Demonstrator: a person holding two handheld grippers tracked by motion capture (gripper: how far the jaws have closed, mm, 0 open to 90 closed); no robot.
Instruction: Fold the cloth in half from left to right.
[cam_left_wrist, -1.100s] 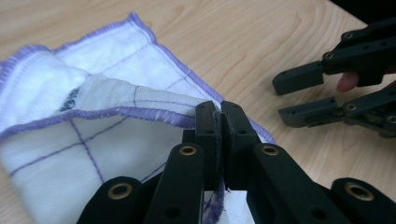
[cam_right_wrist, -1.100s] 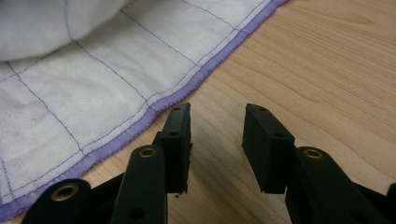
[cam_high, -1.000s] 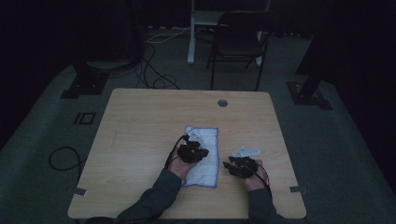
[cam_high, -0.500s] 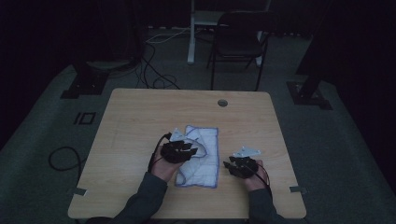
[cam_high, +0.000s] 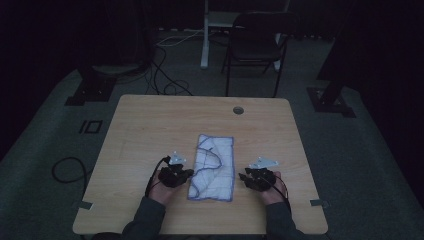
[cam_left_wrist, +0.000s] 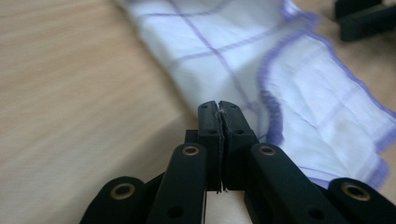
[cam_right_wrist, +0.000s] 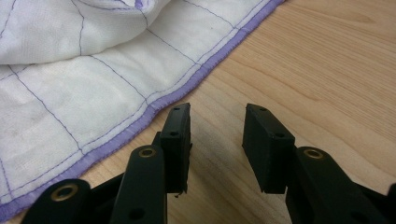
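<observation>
White cloth with purple grid lines and purple hem (cam_high: 214, 167) lies folded lengthwise mid-bench, toward the near edge. Left tongs (cam_left_wrist: 218, 112) pressed shut, empty, beside the cloth's left edge. Right tongs (cam_right_wrist: 215, 122) gaping, empty, just off the hem. Next fold: pinch near corners squarely, lift together. Gripper views show jaw gaps; high view shows a curled top layer.

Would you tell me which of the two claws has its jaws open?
The right claw: its jaws stand apart beside the cloth; the left claw is shut.
</observation>
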